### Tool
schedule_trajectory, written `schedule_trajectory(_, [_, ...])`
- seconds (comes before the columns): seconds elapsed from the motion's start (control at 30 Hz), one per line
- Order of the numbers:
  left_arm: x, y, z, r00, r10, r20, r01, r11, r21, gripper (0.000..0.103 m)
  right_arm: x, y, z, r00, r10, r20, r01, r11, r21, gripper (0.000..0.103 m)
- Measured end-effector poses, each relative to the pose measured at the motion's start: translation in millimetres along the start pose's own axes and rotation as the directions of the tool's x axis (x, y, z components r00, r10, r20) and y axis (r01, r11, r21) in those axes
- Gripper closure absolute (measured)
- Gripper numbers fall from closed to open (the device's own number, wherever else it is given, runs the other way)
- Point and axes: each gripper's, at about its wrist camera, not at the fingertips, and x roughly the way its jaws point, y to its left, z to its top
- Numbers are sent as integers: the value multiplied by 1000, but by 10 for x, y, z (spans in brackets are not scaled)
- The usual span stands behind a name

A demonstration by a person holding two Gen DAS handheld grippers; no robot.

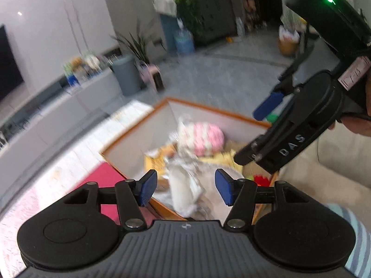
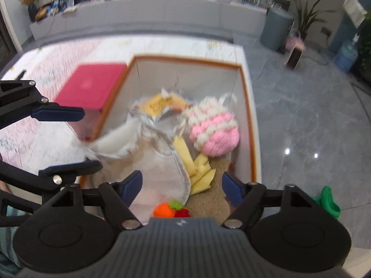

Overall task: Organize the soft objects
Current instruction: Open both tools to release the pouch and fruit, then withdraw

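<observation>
2 hand-held grippers hang over an open, white-walled storage box with an orange-brown rim (image 2: 249,106), which sits on a pale patterned table cover (image 2: 69,53). The left gripper (image 1: 185,191), black plastic with ribbed blue pads, has its jaws spread apart and nothing between them; in the right wrist view it reaches in from the left edge (image 2: 69,139), equally empty. The right gripper (image 2: 182,185) is likewise spread wide, pads touching nothing, and in the left wrist view it slants down over the box's right corner (image 1: 266,108).

Inside the box lies a jumble of soft things. 1 chunky knitted ball in pink and white bands (image 2: 212,128) rests against the right wall. Beside it, strips of yellow felt-like fabric with zigzag edges (image 2: 197,164) lie on a coarse tan mat (image 2: 213,197). A fuzzy white plush piece (image 2: 116,146) drapes over the left wall, partly on a pale grey fabric pouch with a shiny border (image 2: 162,173). A crinkled yellow packet (image 2: 157,105) sits toward the back. 3 small pompoms, orange, green and red (image 2: 172,209), cluster at the near edge.

A flat pink-red rectangular lid or case (image 2: 90,84) lies just left of the box. Motion blur softens finer detail.
</observation>
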Motion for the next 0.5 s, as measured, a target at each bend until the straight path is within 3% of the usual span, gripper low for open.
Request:
schedule_trajectory(0.07, [-177,22,18,999,31,31,-30,999,-23,35,-180,30,-7,999,-4,35,3,1000,3,20])
schedule_trajectory(0.2, [-543,65,6,993,84,83,-78,994,-80,33,-467,171,-62,996,-8,84,7,1000,12,19])
schedule_trajectory(0.3, [-812,71,-68,980,146,134,-130,984,-124,23,-700,302,-164,990,-5,143,1,1000,30,19])
schedule_trajectory(0.5, [-1236,56,-296,954,256,156,-222,953,-204,19,-1024,699,-502,960,-46,277,44,999,13,18])
